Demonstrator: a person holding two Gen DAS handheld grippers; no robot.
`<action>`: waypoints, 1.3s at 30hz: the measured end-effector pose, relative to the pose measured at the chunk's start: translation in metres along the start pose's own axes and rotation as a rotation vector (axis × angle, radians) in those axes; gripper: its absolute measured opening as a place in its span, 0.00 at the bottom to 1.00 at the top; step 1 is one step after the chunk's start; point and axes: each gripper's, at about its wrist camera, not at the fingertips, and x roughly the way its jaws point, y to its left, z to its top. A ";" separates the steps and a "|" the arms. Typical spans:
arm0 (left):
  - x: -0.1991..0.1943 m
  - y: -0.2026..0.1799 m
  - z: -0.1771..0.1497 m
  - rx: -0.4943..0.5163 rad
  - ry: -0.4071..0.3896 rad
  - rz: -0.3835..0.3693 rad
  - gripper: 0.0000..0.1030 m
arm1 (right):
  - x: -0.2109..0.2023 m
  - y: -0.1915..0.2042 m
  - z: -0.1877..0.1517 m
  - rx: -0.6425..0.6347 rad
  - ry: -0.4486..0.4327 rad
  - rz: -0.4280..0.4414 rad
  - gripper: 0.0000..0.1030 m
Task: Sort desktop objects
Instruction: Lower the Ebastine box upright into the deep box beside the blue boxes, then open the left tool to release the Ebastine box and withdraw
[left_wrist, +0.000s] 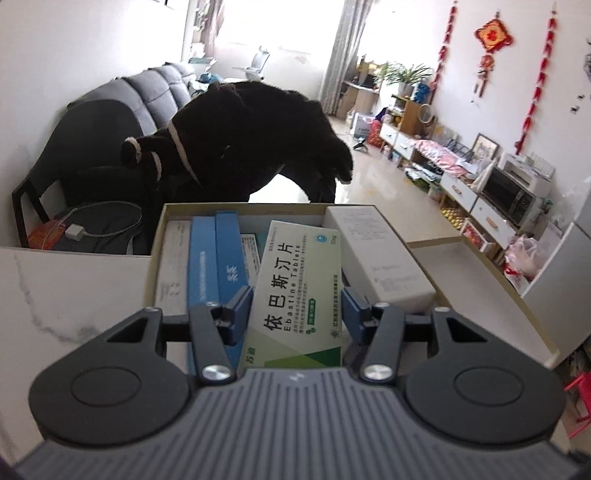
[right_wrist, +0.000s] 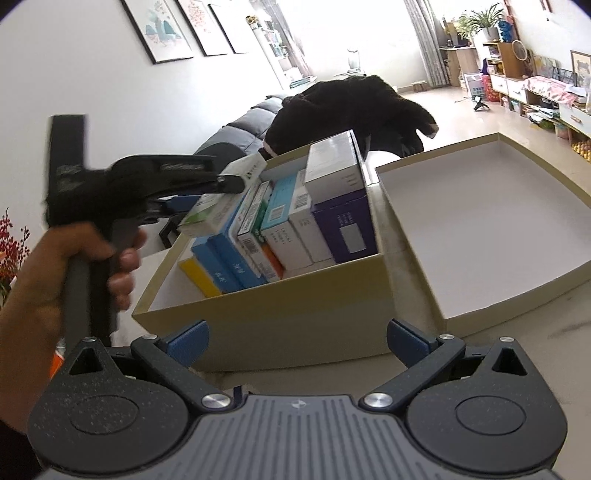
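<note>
My left gripper (left_wrist: 295, 300) is shut on a white and green tablet box (left_wrist: 295, 280), its blue pads pressing on the two long sides. It holds the box tilted just above the open beige storage box (left_wrist: 243, 207), over blue boxes (left_wrist: 212, 258) and a long white box (left_wrist: 380, 254). In the right wrist view the left gripper (right_wrist: 207, 195) comes in from the left with the tablet box (right_wrist: 207, 218) over the storage box (right_wrist: 258, 317), where several medicine boxes (right_wrist: 295, 225) stand upright. My right gripper (right_wrist: 297, 332) is open and holds nothing, close to the storage box's front wall.
The beige lid (right_wrist: 480, 229) lies upturned on the marble tabletop (left_wrist: 74, 288), right of the storage box. A person's hand (right_wrist: 55, 266) grips the left tool. Behind the table hangs a black coat (left_wrist: 251, 140) on a chair, with a grey sofa (left_wrist: 147, 92) beyond.
</note>
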 end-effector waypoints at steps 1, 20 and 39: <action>0.006 0.001 0.001 -0.016 0.008 0.001 0.48 | 0.000 -0.002 0.000 0.005 -0.002 -0.003 1.00; 0.065 -0.009 0.012 -0.220 0.036 0.068 0.49 | -0.002 -0.016 0.000 0.021 0.005 -0.024 1.00; 0.031 0.007 0.014 -0.257 0.007 -0.051 0.62 | 0.001 -0.008 0.003 0.009 0.009 -0.003 1.00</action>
